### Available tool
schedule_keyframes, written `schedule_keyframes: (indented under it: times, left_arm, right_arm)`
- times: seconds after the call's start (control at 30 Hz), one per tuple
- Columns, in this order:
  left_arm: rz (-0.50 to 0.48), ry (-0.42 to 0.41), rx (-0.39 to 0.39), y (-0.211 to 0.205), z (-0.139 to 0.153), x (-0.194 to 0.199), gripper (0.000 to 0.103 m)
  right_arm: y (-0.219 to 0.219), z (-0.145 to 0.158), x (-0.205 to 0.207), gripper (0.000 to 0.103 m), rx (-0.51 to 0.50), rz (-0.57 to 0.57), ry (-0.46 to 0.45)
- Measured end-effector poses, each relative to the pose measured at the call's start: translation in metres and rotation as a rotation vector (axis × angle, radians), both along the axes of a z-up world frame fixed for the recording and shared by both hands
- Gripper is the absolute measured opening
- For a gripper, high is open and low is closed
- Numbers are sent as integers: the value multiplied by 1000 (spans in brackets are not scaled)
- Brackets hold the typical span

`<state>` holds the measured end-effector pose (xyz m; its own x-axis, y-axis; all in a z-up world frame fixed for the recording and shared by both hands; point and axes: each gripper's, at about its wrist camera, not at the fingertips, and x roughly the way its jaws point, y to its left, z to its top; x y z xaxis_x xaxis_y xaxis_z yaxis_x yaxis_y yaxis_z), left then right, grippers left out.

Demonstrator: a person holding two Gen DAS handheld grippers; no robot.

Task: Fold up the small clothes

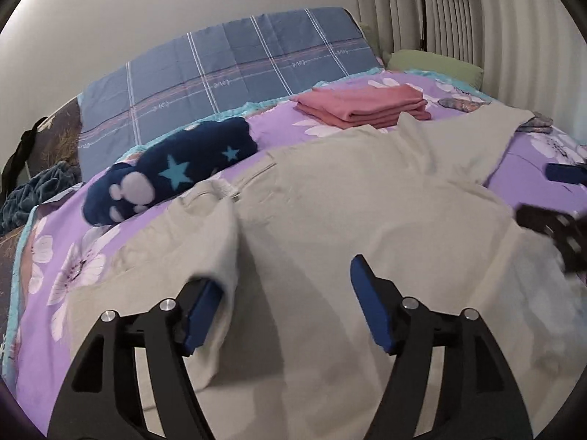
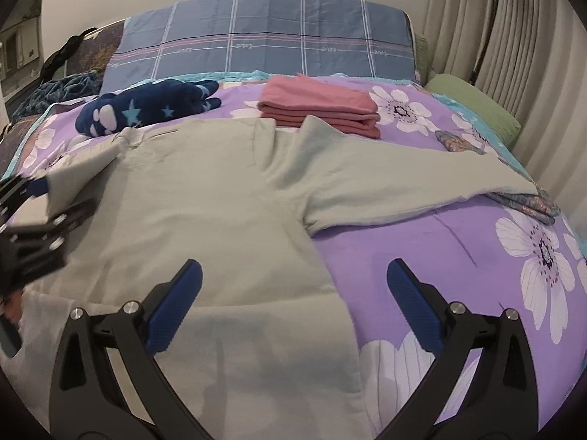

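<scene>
1. No containers in view; everything lies on the bed (image 2: 458, 227), which has a purple floral cover.
2. Pale grey-green garment (image 2: 220, 201) is spread flat across the bed, one sleeve (image 2: 422, 172) stretched out to the right.
3. Folded pink stack (image 2: 319, 106) sits behind it near the blue plaid pillow (image 2: 275, 40); the garment's collar edge just overlaps the stack's front.
4. Navy star plush (image 2: 146, 108) lies at the left, beside the garment's shoulder.
5. Our left gripper (image 1: 286, 289) has its jaws wide; a fold of the garment drapes against the left pad, not pinched.
6. Our right gripper (image 2: 293, 286) also has its jaws wide, holds nothing, and hangs over the garment's hem edge.
</scene>
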<state>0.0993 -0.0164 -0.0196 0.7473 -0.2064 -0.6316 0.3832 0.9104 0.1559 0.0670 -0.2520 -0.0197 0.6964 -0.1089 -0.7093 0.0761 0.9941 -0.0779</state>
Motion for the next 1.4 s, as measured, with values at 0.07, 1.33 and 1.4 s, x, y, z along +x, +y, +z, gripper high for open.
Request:
schedule_keyframes:
  times: [0.07, 1.33, 1.4]
  left_arm:
    - [52, -23, -14, 21, 6, -15, 82]
    - [562, 156, -64, 146, -50, -26, 87]
    - [564, 158, -65, 146, -50, -26, 87]
  right_arm:
    - [5, 1, 4, 101, 23, 31, -8]
    - [18, -20, 92, 16, 384, 221, 205]
    - [11, -24, 91, 55, 413, 217, 222]
